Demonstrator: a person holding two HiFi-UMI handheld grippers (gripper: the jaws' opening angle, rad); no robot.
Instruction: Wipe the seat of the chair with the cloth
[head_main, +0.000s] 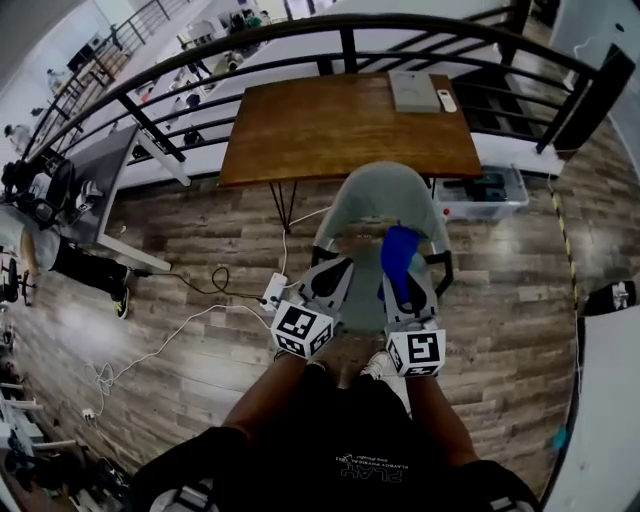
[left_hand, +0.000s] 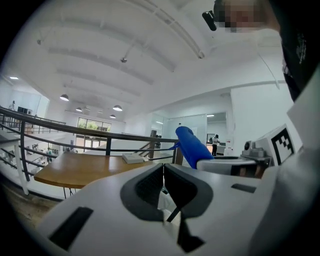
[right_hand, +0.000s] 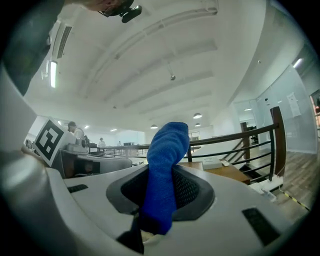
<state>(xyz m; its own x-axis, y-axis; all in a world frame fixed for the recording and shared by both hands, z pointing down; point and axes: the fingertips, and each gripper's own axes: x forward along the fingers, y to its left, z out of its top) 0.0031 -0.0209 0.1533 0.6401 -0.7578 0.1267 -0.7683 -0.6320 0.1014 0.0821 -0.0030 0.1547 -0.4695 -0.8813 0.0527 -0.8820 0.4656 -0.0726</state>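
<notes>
1. Wiping has not begun: the right gripper (right_hand: 162, 190) has its jaws clamped on the blue cloth (right_hand: 166, 145), above the grey chair (head_main: 378, 195).
2. The left gripper (left_hand: 163, 186) has its jaws pressed together, empty.
3. The next move is likely lowering the cloth flat onto the seat.

1. An open-plan office or lab mezzanine is being shown: a black railing (head_main: 347, 50) is being seen edging a wood-plank floor (head_main: 200, 235), with a lower level beyond.
2. A wooden worktop (head_main: 340, 125) is being seen beside the railing.
3. Ceiling lamps (left_hand: 64, 97) and distant people (left_hand: 215, 142) are being seen under a high white ceiling.
</notes>
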